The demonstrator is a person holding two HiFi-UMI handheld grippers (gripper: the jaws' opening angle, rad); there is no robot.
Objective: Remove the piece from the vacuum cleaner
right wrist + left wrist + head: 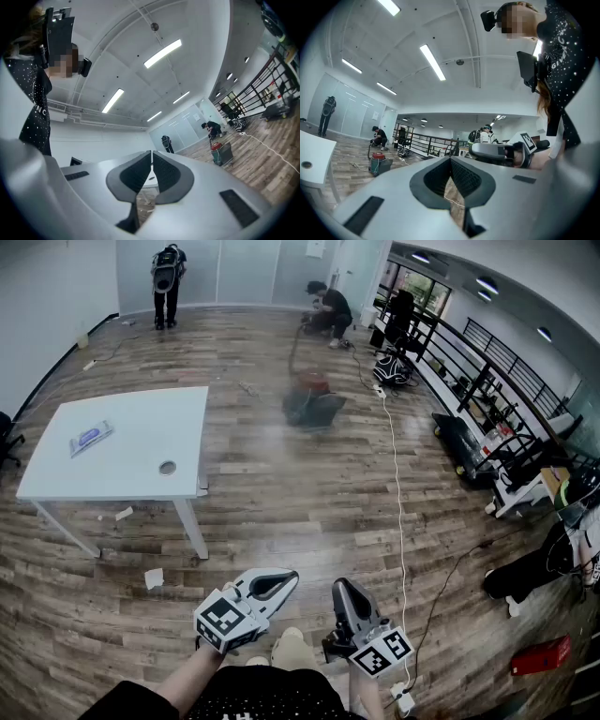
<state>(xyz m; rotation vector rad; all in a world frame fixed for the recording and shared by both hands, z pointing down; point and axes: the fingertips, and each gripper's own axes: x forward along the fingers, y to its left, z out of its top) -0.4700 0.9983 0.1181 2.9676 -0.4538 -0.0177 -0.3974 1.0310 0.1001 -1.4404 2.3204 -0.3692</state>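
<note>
I am carrying the left gripper [281,581] and the right gripper [343,594] close to the body, each with its jaws pressed fully together and gripping nothing. The vacuum cleaner [311,401] is standing on the floor [281,498], well beyond the far right corner of the desk [141,442]. I am judging this to be the approach step. The next move is calling for closing in on the vacuum cleaner and parting the jaws.

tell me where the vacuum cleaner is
Head view, upper centre: the vacuum cleaner sits on the wood floor, right of the white table, near a crouching person.
</note>
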